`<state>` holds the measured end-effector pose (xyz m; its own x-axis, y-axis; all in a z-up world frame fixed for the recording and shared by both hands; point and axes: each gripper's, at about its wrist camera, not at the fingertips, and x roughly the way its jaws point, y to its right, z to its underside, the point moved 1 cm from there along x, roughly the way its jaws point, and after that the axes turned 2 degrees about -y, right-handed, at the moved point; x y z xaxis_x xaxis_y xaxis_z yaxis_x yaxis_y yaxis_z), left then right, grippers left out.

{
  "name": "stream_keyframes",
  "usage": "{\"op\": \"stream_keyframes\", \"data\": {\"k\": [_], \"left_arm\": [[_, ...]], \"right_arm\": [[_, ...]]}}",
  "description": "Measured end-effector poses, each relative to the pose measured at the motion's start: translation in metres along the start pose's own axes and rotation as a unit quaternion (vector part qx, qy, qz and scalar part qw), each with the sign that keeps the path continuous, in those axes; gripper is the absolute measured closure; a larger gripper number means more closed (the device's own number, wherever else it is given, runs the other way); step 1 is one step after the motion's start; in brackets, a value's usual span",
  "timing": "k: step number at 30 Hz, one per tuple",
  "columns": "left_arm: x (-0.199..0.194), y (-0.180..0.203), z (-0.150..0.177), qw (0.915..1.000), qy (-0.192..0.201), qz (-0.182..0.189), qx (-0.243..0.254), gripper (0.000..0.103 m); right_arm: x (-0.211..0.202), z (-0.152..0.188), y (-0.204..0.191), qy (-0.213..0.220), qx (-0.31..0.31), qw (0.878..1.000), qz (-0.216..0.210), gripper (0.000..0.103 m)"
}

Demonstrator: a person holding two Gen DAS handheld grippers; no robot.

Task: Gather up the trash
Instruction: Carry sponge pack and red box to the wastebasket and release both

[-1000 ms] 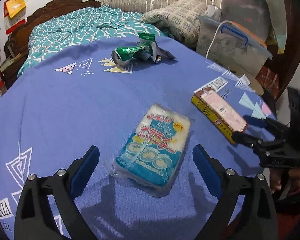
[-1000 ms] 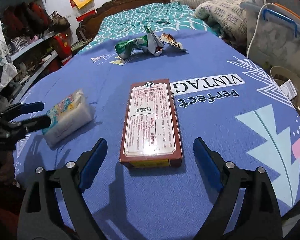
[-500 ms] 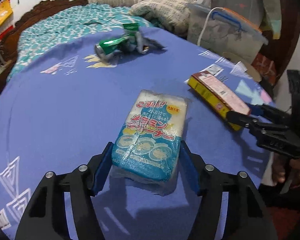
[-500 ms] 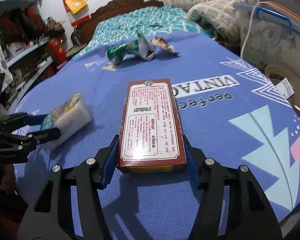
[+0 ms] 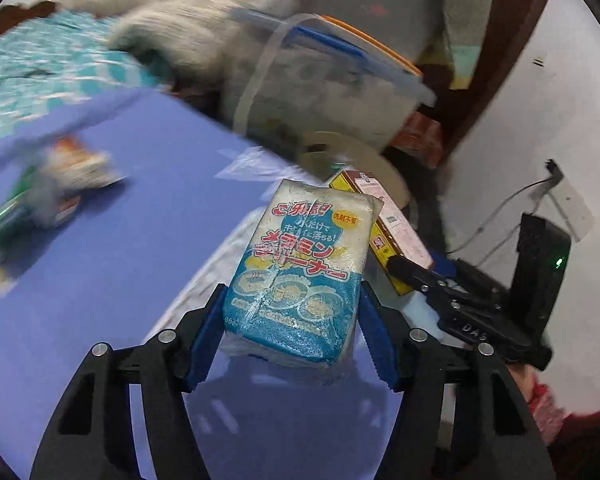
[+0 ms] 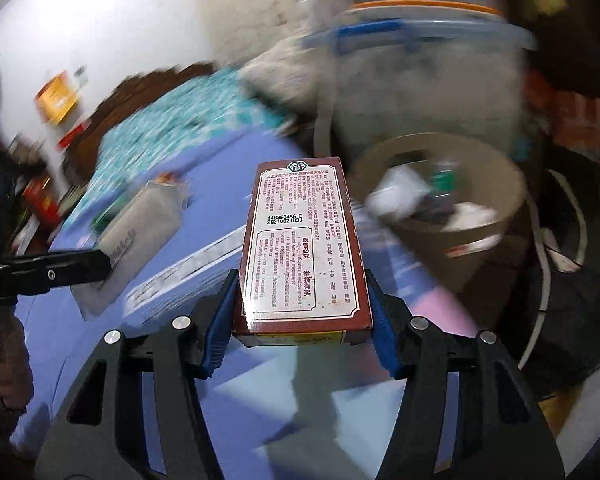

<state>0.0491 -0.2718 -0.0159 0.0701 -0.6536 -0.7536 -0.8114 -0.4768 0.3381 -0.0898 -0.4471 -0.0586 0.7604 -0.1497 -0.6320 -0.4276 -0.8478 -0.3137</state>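
Observation:
My left gripper [image 5: 292, 340] is shut on a blue and white sponge packet [image 5: 300, 276] and holds it lifted above the blue cloth [image 5: 112, 264]. My right gripper [image 6: 300, 324] is shut on a dark red flat box [image 6: 304, 248], also lifted; the box shows in the left wrist view [image 5: 384, 220] beside the packet. A round brown trash bin [image 6: 460, 248] with scraps inside stands just right of and beyond the box. A crushed green can [image 5: 4, 216] and wrappers [image 5: 80, 168] lie blurred at the far left of the cloth.
A clear storage tub with a blue and orange lid [image 6: 420, 92] stands behind the bin. A bed with teal covers [image 6: 172, 120] lies beyond the cloth. A white cable [image 6: 548, 264] hangs by the bin.
Both grippers closed on their items, lifted them off the cloth and swung right toward the trash bin. The views are blurred by the motion.

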Motion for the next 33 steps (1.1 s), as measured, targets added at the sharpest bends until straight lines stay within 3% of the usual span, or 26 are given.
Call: {"op": "stream_keyframes", "data": {"k": [6, 10, 12, 13, 14, 15, 20, 26, 29, 33], "left_arm": [[0.094, 0.026, -0.093, 0.9974, -0.051, 0.050, -0.002, 0.042], [0.142, 0.036, -0.135, 0.9970, -0.064, 0.043, 0.000, 0.041], [0.163, 0.040, -0.150, 0.9963, -0.073, 0.046, -0.004, 0.032], [0.171, 0.041, -0.155, 0.9960, -0.078, 0.042, -0.005, 0.026], [0.181, 0.042, -0.159, 0.9959, -0.087, 0.024, -0.009, 0.016], [0.185, 0.041, -0.160, 0.9959, -0.089, 0.009, -0.011, 0.015], [0.161, 0.029, -0.143, 0.9982, -0.059, 0.008, -0.010, 0.016], [0.104, -0.007, -0.093, 0.9995, -0.023, -0.004, -0.022, 0.017], [0.076, -0.024, -0.059, 0.9992, -0.011, -0.035, -0.017, 0.017], [0.034, -0.054, -0.008, 0.9968, 0.008, -0.076, -0.024, 0.018]], "right_arm": [[0.027, -0.045, 0.091, -0.009, 0.110, 0.994, 0.008, 0.043], [0.049, -0.065, 0.117, -0.018, 0.140, 0.990, 0.024, 0.041], [0.063, -0.074, 0.119, -0.027, 0.139, 0.989, 0.031, 0.035], [0.069, -0.076, 0.118, -0.033, 0.140, 0.989, 0.030, 0.022], [0.070, -0.075, 0.115, -0.031, 0.142, 0.989, 0.032, 0.018], [0.068, -0.075, 0.114, -0.020, 0.143, 0.989, 0.033, 0.018], [0.035, -0.065, 0.100, 0.053, 0.128, 0.989, 0.045, 0.020], [0.018, -0.050, 0.063, 0.076, 0.099, 0.992, 0.032, 0.034], [0.021, -0.044, 0.034, 0.066, 0.079, 0.995, 0.003, 0.038], [0.041, -0.042, -0.016, 0.019, 0.047, 0.997, -0.064, 0.041]]}}
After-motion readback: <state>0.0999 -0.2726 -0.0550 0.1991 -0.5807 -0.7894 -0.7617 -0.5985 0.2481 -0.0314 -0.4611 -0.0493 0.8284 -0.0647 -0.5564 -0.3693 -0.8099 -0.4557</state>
